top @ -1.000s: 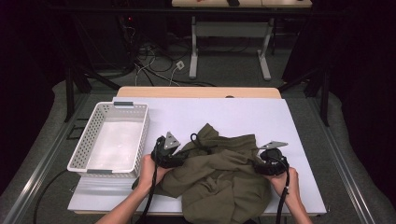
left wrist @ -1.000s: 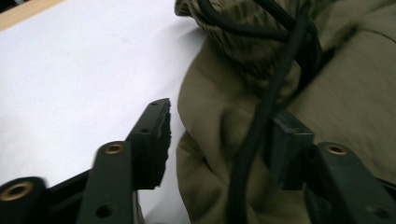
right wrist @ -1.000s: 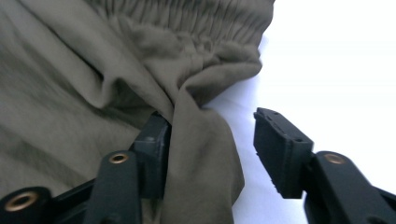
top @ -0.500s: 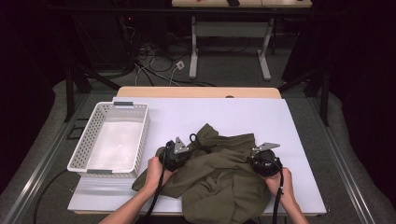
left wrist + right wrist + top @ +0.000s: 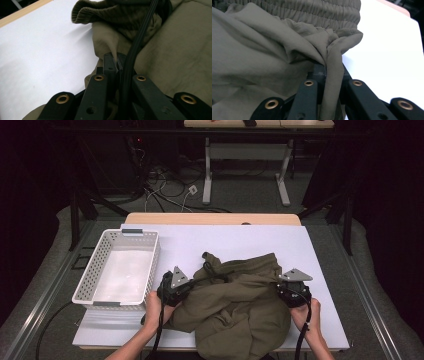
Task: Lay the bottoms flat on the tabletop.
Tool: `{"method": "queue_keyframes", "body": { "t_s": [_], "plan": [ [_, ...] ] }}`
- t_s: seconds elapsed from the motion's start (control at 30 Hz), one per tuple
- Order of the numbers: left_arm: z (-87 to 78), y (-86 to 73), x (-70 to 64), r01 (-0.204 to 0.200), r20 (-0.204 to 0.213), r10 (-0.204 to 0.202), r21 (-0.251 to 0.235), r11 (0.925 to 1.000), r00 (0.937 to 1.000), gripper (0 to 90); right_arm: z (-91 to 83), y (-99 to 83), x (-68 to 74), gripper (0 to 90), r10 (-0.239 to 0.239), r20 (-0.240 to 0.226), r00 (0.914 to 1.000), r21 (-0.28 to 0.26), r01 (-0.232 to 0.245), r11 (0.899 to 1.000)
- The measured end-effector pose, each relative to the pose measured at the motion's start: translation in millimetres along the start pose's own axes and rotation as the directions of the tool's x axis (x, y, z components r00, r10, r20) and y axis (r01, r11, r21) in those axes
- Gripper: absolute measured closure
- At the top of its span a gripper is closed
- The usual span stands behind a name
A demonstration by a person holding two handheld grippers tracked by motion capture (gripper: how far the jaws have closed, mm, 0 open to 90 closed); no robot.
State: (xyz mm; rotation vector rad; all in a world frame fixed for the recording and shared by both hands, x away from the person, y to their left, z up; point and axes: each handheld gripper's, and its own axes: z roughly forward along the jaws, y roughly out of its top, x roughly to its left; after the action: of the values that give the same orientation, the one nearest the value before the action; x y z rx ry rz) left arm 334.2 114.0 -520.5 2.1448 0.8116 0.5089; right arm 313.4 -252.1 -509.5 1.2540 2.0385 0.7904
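Here, one white table [image 5: 320, 270] bears one olive garment [image 5: 240, 312], bunched at its near edge, long axis running left to right between two grippers, ribbed end pointing away. One white basket [image 5: 85, 285] stands just left. The left gripper [image 5: 114, 61] and right gripper [image 5: 329, 67] each pinch a fold, jaws closed.

No readable text, label, brand, number or sign anywhere on garment, basket, table or grippers.
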Motion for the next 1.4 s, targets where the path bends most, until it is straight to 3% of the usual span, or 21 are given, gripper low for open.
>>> {"method": "queue_keyframes", "body": {
  "t_s": [0.13,0.2,0.27,0.33,0.47,0.57,0.7,0.83,0.9,1.07,1.17,1.27,1.4],
  "plan": [
    [10.8,-2.2,-1.4,-0.025,0.041,0.022,0.068,0.9974,0.9989,83.7,15.1,-6.9,-2.6,83.3,0.011,-0.012,0.9999,0.087,-0.010,0.996],
    [13.4,-2.2,-1.1,-0.020,0.053,0.016,0.075,0.9970,0.9985,76.5,24.5,-11.6,-1.3,82.0,0.000,-0.027,0.9996,0.143,0.004,0.990],
    [12.5,0.6,0.0,-0.014,0.042,0.011,0.076,0.9970,0.9991,60.2,28.4,-13.2,-1.8,78.0,-0.006,-0.047,0.9989,0.181,0.015,0.983],
    [8.9,3.9,1.8,0.007,0.046,-0.009,0.050,0.9987,0.9989,46.3,25.7,-11.9,-3.2,74.6,-0.002,-0.048,0.9988,0.168,0.010,0.986],
    [3.4,8.9,5.1,0.025,0.042,-0.026,0.014,0.9996,0.9988,32.7,16.5,-8.5,-4.8,65.8,0.008,-0.047,0.9989,0.129,-0.001,0.992],
    [3.4,12.1,7.7,0.038,0.034,-0.038,0.002,0.9993,0.9987,27.8,10.6,-6.4,-6.6,58.3,0.021,-0.042,0.9989,0.090,-0.017,0.996],
    [8.8,19.2,11.6,0.062,0.004,-0.062,-0.026,0.9977,0.9981,26.2,10.2,-3.3,-9.1,56.3,0.038,-0.029,0.9989,0.060,-0.036,0.998],
    [20.6,21.0,18.2,0.091,-0.038,-0.091,-0.008,0.9958,0.9951,30.7,20.7,-6.0,-8.4,57.4,0.040,-0.037,0.9985,0.105,-0.036,0.994],
    [30.0,16.8,21.9,0.112,-0.044,-0.110,0.036,0.9931,0.9930,36.7,26.8,-8.7,-7.6,58.3,0.041,-0.047,0.9981,0.136,-0.034,0.990],
    [52.5,2.7,23.0,0.127,0.027,-0.132,0.140,0.9819,0.9909,46.1,38.4,-14.0,-4.7,58.5,0.047,-0.081,0.9956,0.206,-0.030,0.978],
    [57.1,-0.3,20.3,0.111,0.052,-0.121,0.157,0.9813,0.9913,55.3,38.8,-14.8,-3.9,64.6,0.049,-0.095,0.9943,0.214,-0.027,0.976],
    [57.4,-2.5,18.6,0.100,0.062,-0.109,0.140,0.9852,0.9921,67.4,39.0,-15.6,-3.7,74.9,0.055,-0.125,0.9907,0.210,-0.027,0.977],
    [53.7,-3.0,16.5,0.095,0.058,-0.102,0.116,0.9887,0.9931,81.3,38.1,-14.5,-1.7,82.7,0.033,-0.113,0.9930,0.210,-0.009,0.978]
  ]
}}
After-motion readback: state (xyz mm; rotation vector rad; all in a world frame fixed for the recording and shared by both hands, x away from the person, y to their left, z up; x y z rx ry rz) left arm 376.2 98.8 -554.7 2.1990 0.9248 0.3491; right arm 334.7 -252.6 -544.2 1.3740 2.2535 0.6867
